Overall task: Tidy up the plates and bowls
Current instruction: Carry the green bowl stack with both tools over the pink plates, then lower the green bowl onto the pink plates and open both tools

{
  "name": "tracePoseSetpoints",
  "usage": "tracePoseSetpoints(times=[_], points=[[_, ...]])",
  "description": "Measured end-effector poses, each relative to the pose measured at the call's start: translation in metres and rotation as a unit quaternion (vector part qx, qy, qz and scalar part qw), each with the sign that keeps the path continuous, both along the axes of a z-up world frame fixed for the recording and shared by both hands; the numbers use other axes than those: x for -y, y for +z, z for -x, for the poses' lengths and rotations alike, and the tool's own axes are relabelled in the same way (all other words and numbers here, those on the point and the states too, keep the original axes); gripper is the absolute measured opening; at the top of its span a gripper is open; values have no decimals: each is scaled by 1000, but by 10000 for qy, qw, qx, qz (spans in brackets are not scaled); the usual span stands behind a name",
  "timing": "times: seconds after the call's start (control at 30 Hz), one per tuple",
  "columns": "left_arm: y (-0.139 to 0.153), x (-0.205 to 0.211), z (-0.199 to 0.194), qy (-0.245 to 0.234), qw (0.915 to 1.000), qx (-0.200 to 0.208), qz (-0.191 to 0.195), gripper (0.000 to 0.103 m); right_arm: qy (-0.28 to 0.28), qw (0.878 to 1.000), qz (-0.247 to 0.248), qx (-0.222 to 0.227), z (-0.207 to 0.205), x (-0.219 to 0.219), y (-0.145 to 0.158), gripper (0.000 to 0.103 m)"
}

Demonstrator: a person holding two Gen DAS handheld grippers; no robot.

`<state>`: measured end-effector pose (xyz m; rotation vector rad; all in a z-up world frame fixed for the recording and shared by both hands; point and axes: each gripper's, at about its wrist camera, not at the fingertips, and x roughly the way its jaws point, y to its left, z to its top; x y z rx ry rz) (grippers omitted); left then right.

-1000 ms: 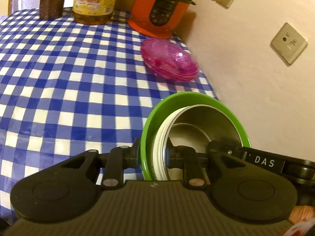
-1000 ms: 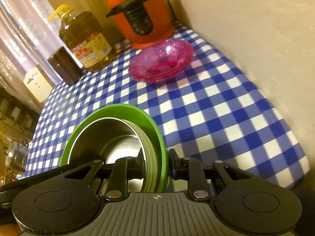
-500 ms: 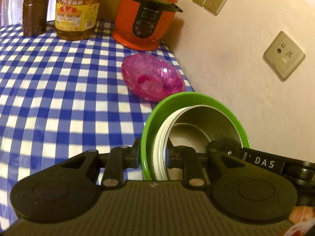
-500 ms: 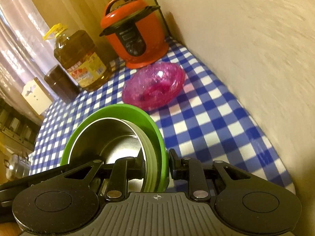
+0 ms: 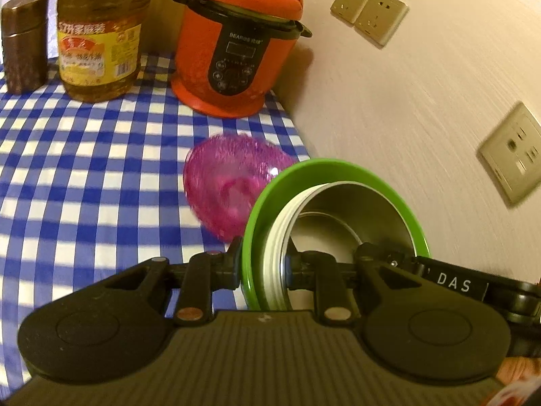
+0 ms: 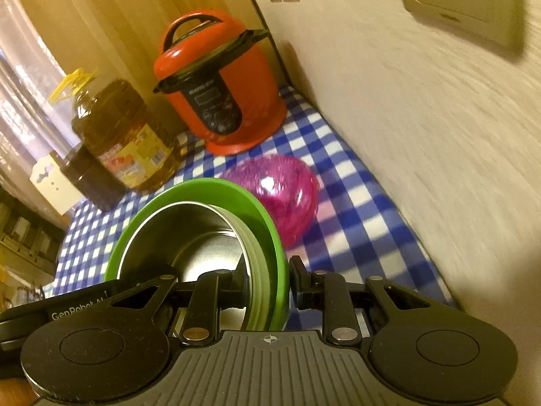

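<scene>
I hold a stack of green-rimmed steel bowls (image 5: pixel 351 209) between both grippers, above the blue checked tablecloth (image 5: pixel 84 176). My left gripper (image 5: pixel 263 270) is shut on the stack's left rim. My right gripper (image 6: pixel 268 284) is shut on its right rim (image 6: pixel 270 233). A stack of pink glass plates (image 5: pixel 230 182) sits on the cloth just beyond the bowls, also seen in the right wrist view (image 6: pixel 287 193). The bowls hide the near edge of the pink plates.
An orange pressure cooker (image 5: pixel 236 50) stands at the back by the wall. An oil bottle (image 5: pixel 98 34) and a brown canister (image 5: pixel 23 44) stand left of it. The wall (image 5: pixel 422 118) with sockets runs close along the right.
Both grippers have carried the bowl stack forward toward the pink plates and the cooker, which now look nearer. Both grips are unchanged.
</scene>
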<state>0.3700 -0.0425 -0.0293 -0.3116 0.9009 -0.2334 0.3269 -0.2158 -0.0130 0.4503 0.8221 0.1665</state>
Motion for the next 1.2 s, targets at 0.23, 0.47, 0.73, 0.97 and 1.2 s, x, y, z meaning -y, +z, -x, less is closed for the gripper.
tracePoseSetpoints(times=[0.23,0.47,0.73,0.97,1.2], points=[[-8,-4,-51,27,10000,-94,16,20,-17,10000,6,-51,-47,-2,-5,24],[-25,-8,-94,49,9996,-283,58,20,17,9998,13,-209,-95,-4,-17,24],[-48,-15,-130,106,9987,-500,71,20,72,9990,-40,-430,-136,-4,-38,24],[-66,-19,-144,149,9979,-625,67,20,119,9983,-23,-577,-157,-7,-56,24],[-80,-19,-151,185,9975,-679,35,20,136,9979,-19,-641,-169,-10,-71,24]])
